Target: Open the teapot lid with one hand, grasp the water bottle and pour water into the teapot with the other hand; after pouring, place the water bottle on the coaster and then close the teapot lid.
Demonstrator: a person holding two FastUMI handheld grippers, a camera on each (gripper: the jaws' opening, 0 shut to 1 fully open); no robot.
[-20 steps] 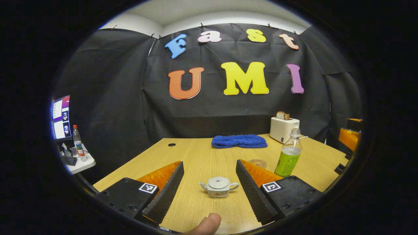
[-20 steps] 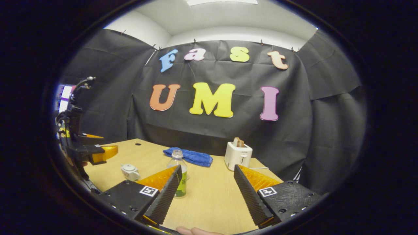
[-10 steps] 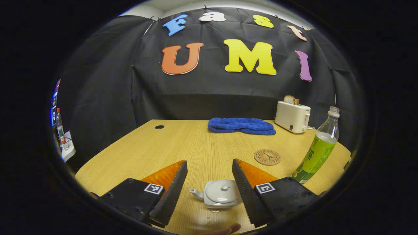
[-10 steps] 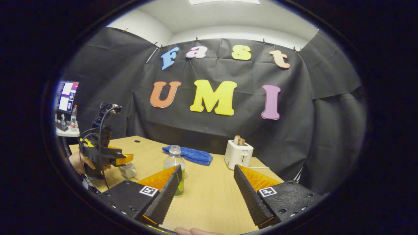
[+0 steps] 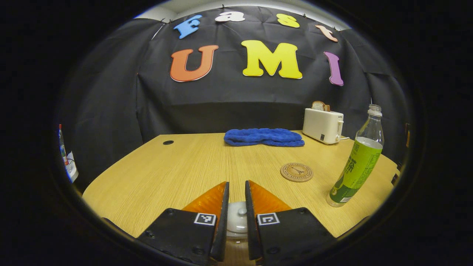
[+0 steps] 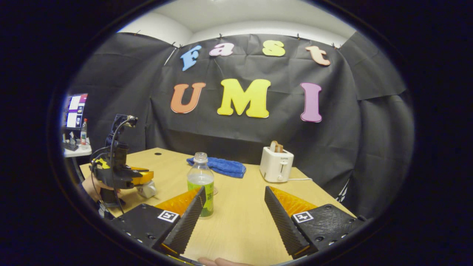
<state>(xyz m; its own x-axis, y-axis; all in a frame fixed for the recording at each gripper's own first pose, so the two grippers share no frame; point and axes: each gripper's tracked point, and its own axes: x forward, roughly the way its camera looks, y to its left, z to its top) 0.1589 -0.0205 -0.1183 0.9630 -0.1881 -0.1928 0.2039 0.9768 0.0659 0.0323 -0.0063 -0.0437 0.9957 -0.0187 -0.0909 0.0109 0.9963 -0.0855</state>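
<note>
Even overhead light, moderately bright; the ceiling [image 6: 258,14] glows pale at the top of the right gripper view. Worktop [image 5: 177,166] evenly lit, no hard glare, only soft short shadows under the water bottle [image 5: 356,162] and blue towel [image 5: 264,137]. Strong fisheye bend: worktop edges curve and the bottle leans near the right rim of the left gripper view. Centre sharp, edges soft and darker. Monitor [image 6: 75,110] far left slightly blown out.
</note>
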